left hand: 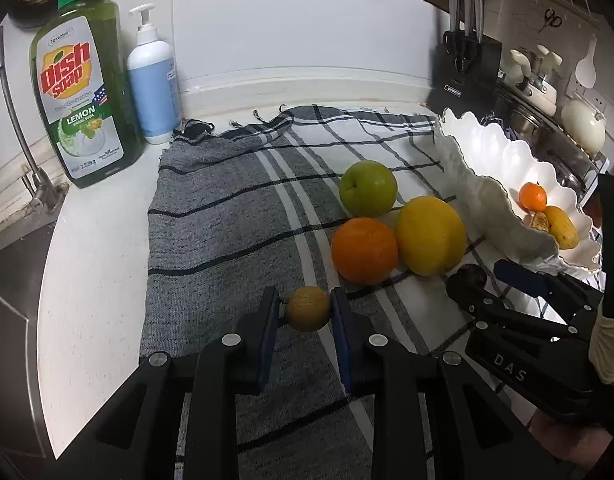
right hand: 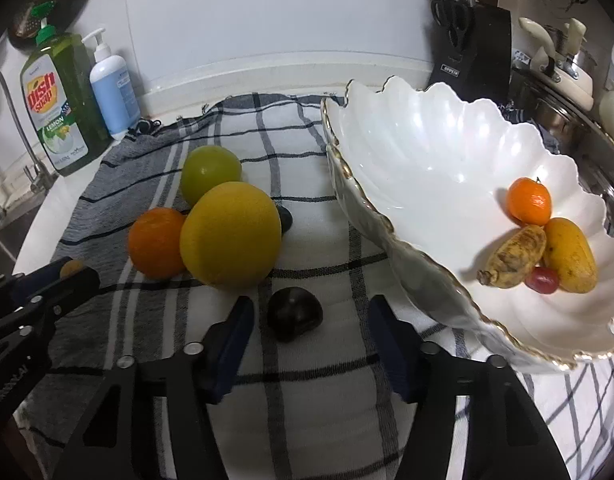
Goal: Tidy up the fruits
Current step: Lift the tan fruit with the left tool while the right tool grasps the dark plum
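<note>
The small, dark, rounded fruit (right hand: 294,313) lies on the checked cloth (right hand: 315,392) between the right tool's (right hand: 310,334) half-open fingers – untouched, just left of the scalloped white bowl (right hand: 419,148). The left tool (left hand: 308,312) (further off) grips a small tan round fruit (left hand: 308,309).

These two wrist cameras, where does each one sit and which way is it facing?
Left wrist: on the left gripper, looking down its fingers at the small brown fruit it grips; right gripper and a sleeve show.
Right wrist: on the right gripper, over the dark fruit, beside the white bowl.
Shared: checked cloth, orange.
</note>
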